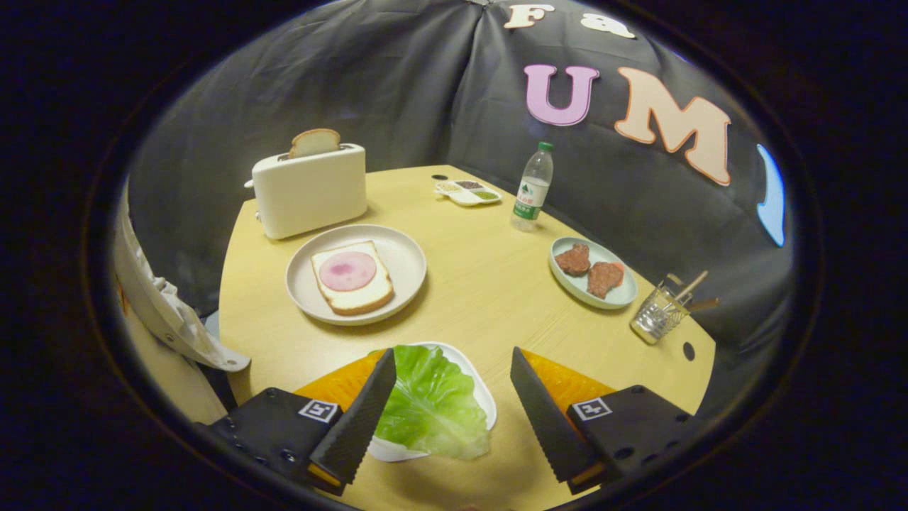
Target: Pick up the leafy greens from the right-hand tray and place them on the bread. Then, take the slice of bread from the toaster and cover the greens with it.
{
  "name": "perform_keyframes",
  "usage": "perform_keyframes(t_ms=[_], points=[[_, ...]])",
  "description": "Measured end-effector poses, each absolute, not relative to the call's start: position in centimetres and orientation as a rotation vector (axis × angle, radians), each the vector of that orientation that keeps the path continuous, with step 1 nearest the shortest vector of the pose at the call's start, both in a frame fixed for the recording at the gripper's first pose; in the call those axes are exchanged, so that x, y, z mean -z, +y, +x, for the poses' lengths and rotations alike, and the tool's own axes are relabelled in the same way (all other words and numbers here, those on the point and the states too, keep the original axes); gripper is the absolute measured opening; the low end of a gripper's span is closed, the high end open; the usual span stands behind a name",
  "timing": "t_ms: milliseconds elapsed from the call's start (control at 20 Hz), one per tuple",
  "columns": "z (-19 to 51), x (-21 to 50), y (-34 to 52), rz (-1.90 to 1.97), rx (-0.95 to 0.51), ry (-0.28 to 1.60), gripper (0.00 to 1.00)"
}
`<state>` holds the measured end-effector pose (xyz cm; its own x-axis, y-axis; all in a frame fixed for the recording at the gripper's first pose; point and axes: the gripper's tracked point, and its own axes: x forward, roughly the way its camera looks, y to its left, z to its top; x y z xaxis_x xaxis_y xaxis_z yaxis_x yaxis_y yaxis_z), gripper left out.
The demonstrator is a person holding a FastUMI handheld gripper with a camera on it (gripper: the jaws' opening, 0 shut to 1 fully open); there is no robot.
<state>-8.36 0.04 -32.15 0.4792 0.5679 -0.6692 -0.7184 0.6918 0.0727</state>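
A: Lettuce? Texture?
B: Crinkly veined leafy greens (433,408) on a small oval tray (477,383), lying btwn the fingers, nearer the left one, not touched.
A: Gripper (454,404)?
B: Spread wide, ridged pads, nothing held.
A: Bread?
B: Square slice w/ round pink ham (351,275) on round plate (397,248) beyond; rounded slice (314,142) stands in boxy toaster (310,189)

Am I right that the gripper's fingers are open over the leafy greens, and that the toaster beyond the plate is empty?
Not quite: the toaster is not empty; a slice of bread stands in its slot, as the gripper view shows. The rest holds: the gripper is open over the leafy greens, with the toaster beyond the plate.
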Motion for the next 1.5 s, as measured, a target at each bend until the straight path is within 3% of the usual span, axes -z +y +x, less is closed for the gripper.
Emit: perform_keyframes(t_ms=[450, 1050, 1500], points=[[-10.8, 36.7, 1.1, -0.228, -0.845, 0.871, 1.00], [-12.4, 40.1, 0.7, -0.175, -0.803, 0.985, 1.00], [-12.7, 40.0, 1.2, -0.174, -0.763, 0.997, 0.56]])
